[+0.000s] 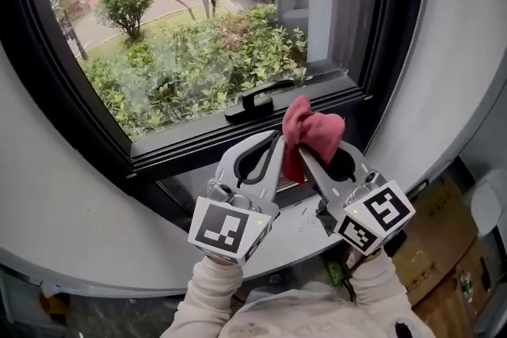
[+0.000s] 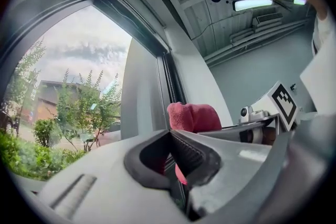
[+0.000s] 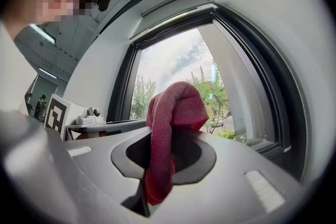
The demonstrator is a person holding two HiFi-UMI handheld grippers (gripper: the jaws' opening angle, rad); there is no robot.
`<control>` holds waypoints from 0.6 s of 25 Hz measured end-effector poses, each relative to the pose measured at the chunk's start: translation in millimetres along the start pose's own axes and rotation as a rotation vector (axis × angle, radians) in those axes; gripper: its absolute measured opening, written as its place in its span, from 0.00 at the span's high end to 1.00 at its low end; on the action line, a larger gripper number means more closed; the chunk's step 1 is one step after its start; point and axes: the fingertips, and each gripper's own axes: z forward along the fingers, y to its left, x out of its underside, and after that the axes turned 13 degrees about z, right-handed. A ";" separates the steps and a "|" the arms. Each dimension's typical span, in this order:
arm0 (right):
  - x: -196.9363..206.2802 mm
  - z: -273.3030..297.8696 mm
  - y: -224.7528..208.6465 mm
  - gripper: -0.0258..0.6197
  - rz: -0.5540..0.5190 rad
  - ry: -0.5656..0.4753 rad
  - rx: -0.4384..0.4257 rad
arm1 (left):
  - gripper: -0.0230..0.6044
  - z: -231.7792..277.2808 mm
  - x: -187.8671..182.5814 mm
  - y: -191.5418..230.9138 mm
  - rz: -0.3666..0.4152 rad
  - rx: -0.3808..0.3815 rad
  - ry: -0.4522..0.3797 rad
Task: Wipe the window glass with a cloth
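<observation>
A red cloth [image 1: 313,131] is bunched at the tips of my right gripper [image 1: 305,158], which is shut on it; a strip hangs down between the two grippers. In the right gripper view the cloth [image 3: 173,113] drapes over the closed jaws and hides their tips. My left gripper [image 1: 277,142] is shut, its tips right beside the cloth; the cloth [image 2: 191,115] shows just past them in the left gripper view. Both grippers sit low in front of the window glass [image 1: 198,36], a little below its black handle [image 1: 257,99].
A black window frame [image 1: 396,28] is set in a curved white wall. A narrow sill [image 1: 293,233] runs under the grippers. Cardboard boxes [image 1: 444,249] stand on the floor at the lower right. Shrubs and trees lie outside the glass.
</observation>
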 end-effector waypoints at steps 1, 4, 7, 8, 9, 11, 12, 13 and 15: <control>-0.5 7.3 -1.0 0.82 -0.008 -0.001 0.004 | 0.96 1.6 2.2 6.1 0.000 0.001 -0.007; 1.7 29.5 -6.6 0.82 -0.018 0.007 0.019 | 0.96 5.4 12.5 23.8 -0.009 -0.004 -0.006; -0.7 53.8 -15.4 0.82 -0.028 0.022 0.034 | 0.96 9.1 22.2 38.3 -0.026 -0.005 -0.010; -5.1 63.0 -19.4 0.82 -0.041 0.023 0.040 | 0.96 11.3 25.1 43.5 -0.028 -0.009 -0.010; -11.6 72.9 -23.9 0.82 -0.058 0.022 0.046 | 0.96 13.9 27.8 48.7 -0.030 -0.015 -0.008; -30.4 94.6 -33.5 0.82 -0.096 0.014 0.055 | 0.96 19.8 32.1 58.7 -0.032 -0.025 -0.005; -41.9 106.2 -38.1 0.82 -0.114 0.009 0.060 | 0.96 22.7 33.4 63.5 -0.030 -0.031 -0.004; -54.5 118.2 -42.2 0.82 -0.129 0.003 0.064 | 0.96 25.2 34.2 68.5 -0.026 -0.037 -0.004; -81.1 143.3 -48.5 0.82 -0.153 -0.011 0.070 | 0.96 29.2 36.2 79.4 -0.019 -0.053 0.001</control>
